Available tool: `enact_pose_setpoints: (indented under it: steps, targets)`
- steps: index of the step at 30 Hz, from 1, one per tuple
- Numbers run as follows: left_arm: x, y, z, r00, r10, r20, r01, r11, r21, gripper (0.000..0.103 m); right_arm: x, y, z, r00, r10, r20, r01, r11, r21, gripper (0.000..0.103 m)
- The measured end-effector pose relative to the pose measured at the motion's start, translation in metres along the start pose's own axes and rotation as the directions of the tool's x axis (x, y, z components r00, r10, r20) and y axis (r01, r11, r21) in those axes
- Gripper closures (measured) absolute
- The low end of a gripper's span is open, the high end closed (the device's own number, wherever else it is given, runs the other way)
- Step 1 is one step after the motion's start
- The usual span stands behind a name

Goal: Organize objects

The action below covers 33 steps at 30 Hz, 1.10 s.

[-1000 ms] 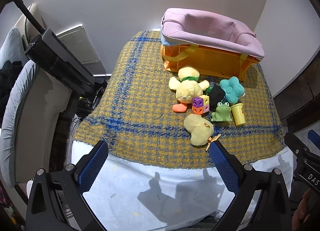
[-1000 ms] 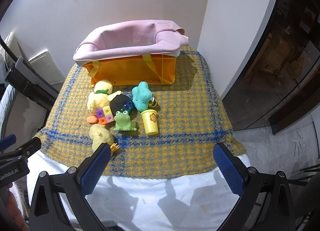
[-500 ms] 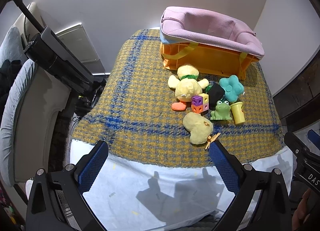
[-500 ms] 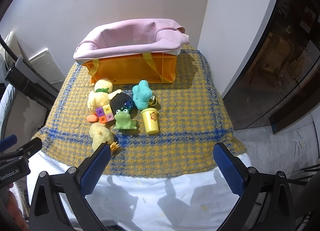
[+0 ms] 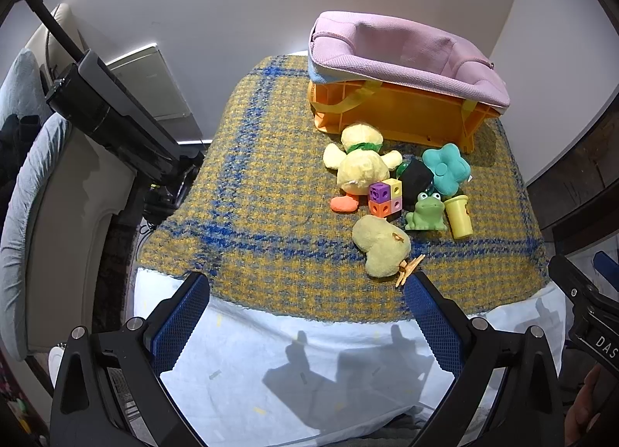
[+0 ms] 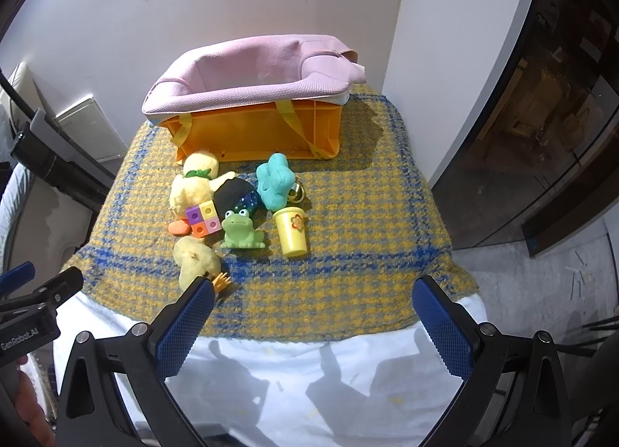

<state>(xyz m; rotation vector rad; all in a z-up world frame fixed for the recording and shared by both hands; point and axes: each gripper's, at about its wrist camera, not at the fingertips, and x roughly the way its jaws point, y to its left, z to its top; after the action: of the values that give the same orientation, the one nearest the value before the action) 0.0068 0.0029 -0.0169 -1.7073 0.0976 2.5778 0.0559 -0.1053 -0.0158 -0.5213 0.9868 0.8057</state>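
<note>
Little has changed vs a sec ago: both views have crept slightly closer to the toys, nothing moved or picked up, so sorting hasn't begun.

Room: white wall behind, dark glass door at right, grey chair at left. Table w/ yellow-blue plaid cloth (image 6: 348, 253) over a white sheet.

Orange crate (image 6: 255, 129) w/ pink liner sits at the far edge. In front, mid-cloth, the toy cluster: plush duck (image 5: 361, 166), flat yellow plush (image 5: 381, 245) nearest the front edge, teal flower (image 6: 272, 180), yellow cup (image 6: 292, 230), green frog (image 6: 240, 230), cube block (image 6: 203, 220).

Left gripper (image 5: 305, 315) and right gripper (image 6: 313, 321): both spread wide, empty, over the front edge.
</note>
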Motion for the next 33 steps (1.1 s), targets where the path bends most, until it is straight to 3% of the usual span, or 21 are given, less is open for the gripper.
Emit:
enact_pose_setpoints:
  steps: [25, 33]
  targets:
    - [0.002, -0.002, 0.001, 1.000, -0.028, 0.001, 0.028, 0.999, 0.028, 0.000, 0.004, -0.003, -0.001, 1.000, -0.012, -0.005, 0.013, 0.999, 0.039, 0.001]
    - [0.013, -0.013, 0.001, 0.998, -0.070, 0.007, 0.069, 0.992, 0.105, 0.000, 0.013, -0.007, 0.000, 1.000, -0.008, 0.002, 0.008, 0.999, 0.047, 0.001]
